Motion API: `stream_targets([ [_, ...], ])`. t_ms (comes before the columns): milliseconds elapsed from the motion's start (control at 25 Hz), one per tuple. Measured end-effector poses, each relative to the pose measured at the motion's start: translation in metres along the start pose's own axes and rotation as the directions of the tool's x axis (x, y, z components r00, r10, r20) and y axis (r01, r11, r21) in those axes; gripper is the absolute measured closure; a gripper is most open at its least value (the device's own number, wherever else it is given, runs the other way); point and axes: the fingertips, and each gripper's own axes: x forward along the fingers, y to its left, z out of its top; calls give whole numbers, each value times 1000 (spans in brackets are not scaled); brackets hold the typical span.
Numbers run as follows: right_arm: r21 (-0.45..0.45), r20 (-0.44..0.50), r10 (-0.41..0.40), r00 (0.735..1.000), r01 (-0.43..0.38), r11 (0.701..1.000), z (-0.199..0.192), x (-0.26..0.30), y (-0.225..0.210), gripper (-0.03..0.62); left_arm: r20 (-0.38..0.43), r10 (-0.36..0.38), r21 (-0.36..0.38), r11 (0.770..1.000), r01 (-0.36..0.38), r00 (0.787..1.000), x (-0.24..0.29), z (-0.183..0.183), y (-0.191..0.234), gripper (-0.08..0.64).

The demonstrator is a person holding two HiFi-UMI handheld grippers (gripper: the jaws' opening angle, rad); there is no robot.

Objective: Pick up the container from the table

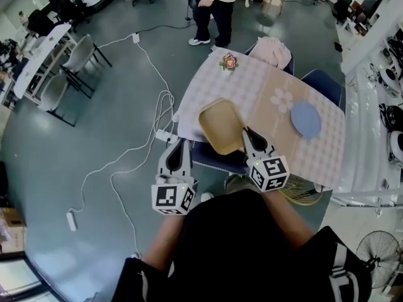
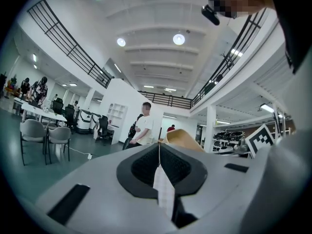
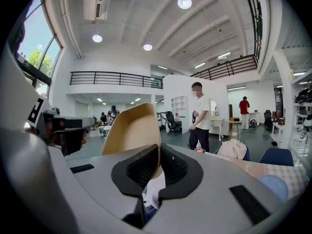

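Right gripper (image 1: 247, 133) pinches the tan container (image 1: 220, 126) by its rim above the table (image 1: 277, 83); keep the grip firm and level, with the left gripper (image 1: 181, 143) closed and empty.

A grey-green floor (image 1: 75, 143) carries white cables (image 1: 165, 99) and grey chairs (image 1: 79, 52). Round ceiling lights (image 3: 184, 2) shine over a railed balcony (image 3: 114, 77); a tall window (image 3: 36, 48) stands left.
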Motion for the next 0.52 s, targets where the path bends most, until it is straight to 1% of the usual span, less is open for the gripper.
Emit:
stream_targets([
  [120, 5, 14, 4, 1000, -5, 1000, 3, 0, -3, 580, 1, -8, 7, 1000, 8, 1000, 3, 0, -7, 549],
  [320, 0, 11, 7, 1000, -7, 1000, 5, 0, -7, 580, 7, -14, 19, 1000, 14, 1000, 8, 1, -16, 549],
  [400, -20, 13, 2, 1000, -2, 1000, 6, -2, -11, 580, 6, -17, 23, 1000, 17, 1000, 10, 1, -21, 549],
  [520, -82, 24, -6, 1000, 8, 997, 10, -6, -15, 580, 4, -22, 13, 1000, 22, 1000, 14, -3, -29, 549],
])
